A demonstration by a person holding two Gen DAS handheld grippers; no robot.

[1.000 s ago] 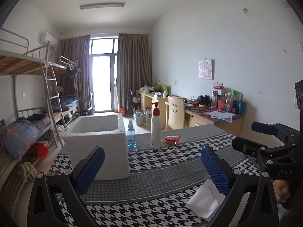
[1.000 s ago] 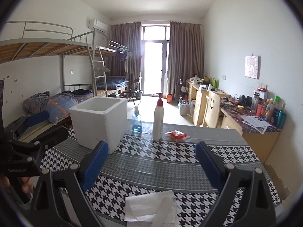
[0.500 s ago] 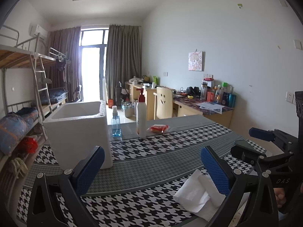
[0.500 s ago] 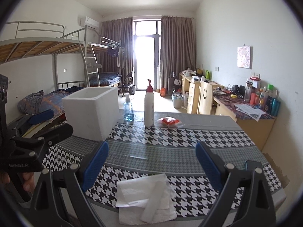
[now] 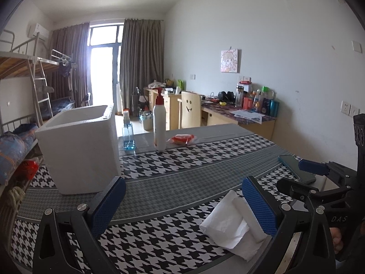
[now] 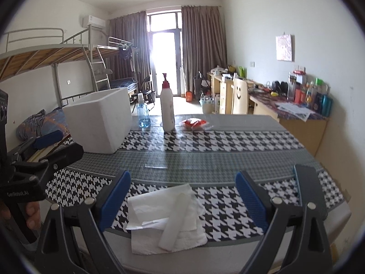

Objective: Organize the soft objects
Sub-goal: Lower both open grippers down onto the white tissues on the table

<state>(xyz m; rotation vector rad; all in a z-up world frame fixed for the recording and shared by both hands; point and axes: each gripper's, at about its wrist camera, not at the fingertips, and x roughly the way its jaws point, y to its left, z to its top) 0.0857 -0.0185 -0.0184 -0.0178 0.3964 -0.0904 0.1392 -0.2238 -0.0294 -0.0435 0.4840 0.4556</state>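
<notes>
Both tongs are spread wide and hold nothing; my left tongs [image 5: 182,203] hover over the near edge of the bench [image 6: 205,159], my right tongs [image 6: 182,198] sit beside them, straddling the tissue [image 6: 164,217] from above.

Risks as I judge them: the tissue lies at the very front of the bench, its lower corner over the edge, so a clumsy push could sweep it to the floor; pinching only the top ply could peel the stack apart and leave sheets behind; closing too low might snag the houndstooth cloth [image 6: 228,141] with it; a phone [image 5: 296,169] lies just right of the tissue and a wide swing could knock it.

The tissue is white, thin and limp; a loose stack of folded sheets with one long folded strip laid across the top; edges are crumpled and uneven. A foam box [image 5: 79,150] stands open at the far left, well apart, a likely destination.
</notes>
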